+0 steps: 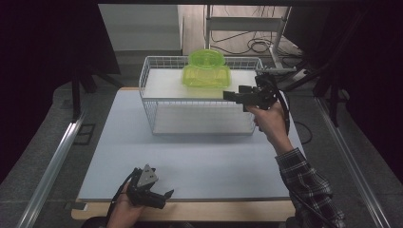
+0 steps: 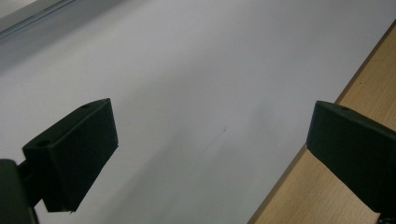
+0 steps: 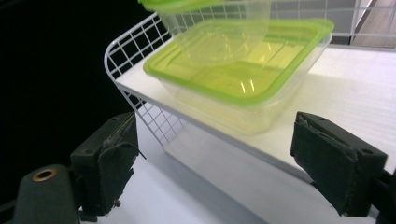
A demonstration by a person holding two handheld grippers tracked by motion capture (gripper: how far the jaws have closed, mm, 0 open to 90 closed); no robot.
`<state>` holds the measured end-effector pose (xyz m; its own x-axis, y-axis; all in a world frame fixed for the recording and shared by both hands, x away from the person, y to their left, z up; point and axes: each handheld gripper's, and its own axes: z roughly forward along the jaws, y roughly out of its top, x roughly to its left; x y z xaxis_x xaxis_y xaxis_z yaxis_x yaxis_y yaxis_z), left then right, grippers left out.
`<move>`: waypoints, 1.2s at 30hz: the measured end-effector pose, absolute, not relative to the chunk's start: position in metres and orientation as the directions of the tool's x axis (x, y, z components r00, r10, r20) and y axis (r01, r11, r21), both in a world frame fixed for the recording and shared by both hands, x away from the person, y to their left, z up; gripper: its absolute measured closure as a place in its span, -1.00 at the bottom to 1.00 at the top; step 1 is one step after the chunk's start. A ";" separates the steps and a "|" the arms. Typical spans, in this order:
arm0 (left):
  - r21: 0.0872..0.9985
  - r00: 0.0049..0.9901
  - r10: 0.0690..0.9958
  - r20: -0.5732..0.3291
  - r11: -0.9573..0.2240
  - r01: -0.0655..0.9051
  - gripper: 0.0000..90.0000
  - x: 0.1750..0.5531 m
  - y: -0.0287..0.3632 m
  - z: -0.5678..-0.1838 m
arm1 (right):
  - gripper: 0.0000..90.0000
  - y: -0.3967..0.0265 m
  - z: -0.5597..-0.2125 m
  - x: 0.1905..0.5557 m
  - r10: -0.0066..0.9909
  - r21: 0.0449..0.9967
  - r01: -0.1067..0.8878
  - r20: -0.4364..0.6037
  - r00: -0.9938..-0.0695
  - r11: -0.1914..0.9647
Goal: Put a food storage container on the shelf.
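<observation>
Square clear plastic container with green lid [image 3: 238, 79] sits on white shelf [image 3: 355, 88] in white wire basket [image 1: 157, 95], round green-lidded tub [image 1: 206, 58] stacked atop; right gripper [image 1: 229, 96] just beside, jaws wide, nothing between. Left gripper [image 1: 167, 194] wide over grey mat [image 1: 199, 156].

White mat [image 1: 199, 156] covers wooden table [image 1: 190, 210]. Grey floor [image 1: 43, 137] around it, metal rail [image 1: 52, 161] at left. Cables [image 1: 256, 45] and white stand [image 1: 247, 23] behind, dark curtains [image 1: 47, 42] both sides.

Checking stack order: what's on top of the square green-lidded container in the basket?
A round clear container with a green lid sits on the square container's lid. Nothing visible inside the square one; the basket shelf beneath is covered.
</observation>
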<state>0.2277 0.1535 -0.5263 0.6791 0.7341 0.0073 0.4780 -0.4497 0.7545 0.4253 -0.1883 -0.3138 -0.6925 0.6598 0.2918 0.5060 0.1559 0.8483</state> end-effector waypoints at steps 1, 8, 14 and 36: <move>0.755 0.679 0.734 0.007 -0.449 0.478 -0.96 0.228 0.154 -0.526 | -0.68 -0.188 -0.315 0.424 0.660 0.848 0.507 0.291 -0.693 0.158; 0.751 0.682 0.732 0.011 -0.456 0.477 -0.96 0.228 0.154 -0.526 | -0.71 -0.192 -0.326 0.418 0.655 0.847 0.506 0.290 -0.698 0.164; 0.750 0.682 0.731 0.012 -0.458 0.477 -0.96 0.228 0.153 -0.527 | -0.73 -0.194 -0.333 0.413 0.651 0.847 0.503 0.286 -0.703 0.171; 0.757 0.680 0.733 -0.002 -0.443 0.480 -0.96 0.228 0.154 -0.526 | -0.84 -0.199 -0.357 0.391 0.641 0.847 0.473 0.225 -0.734 0.244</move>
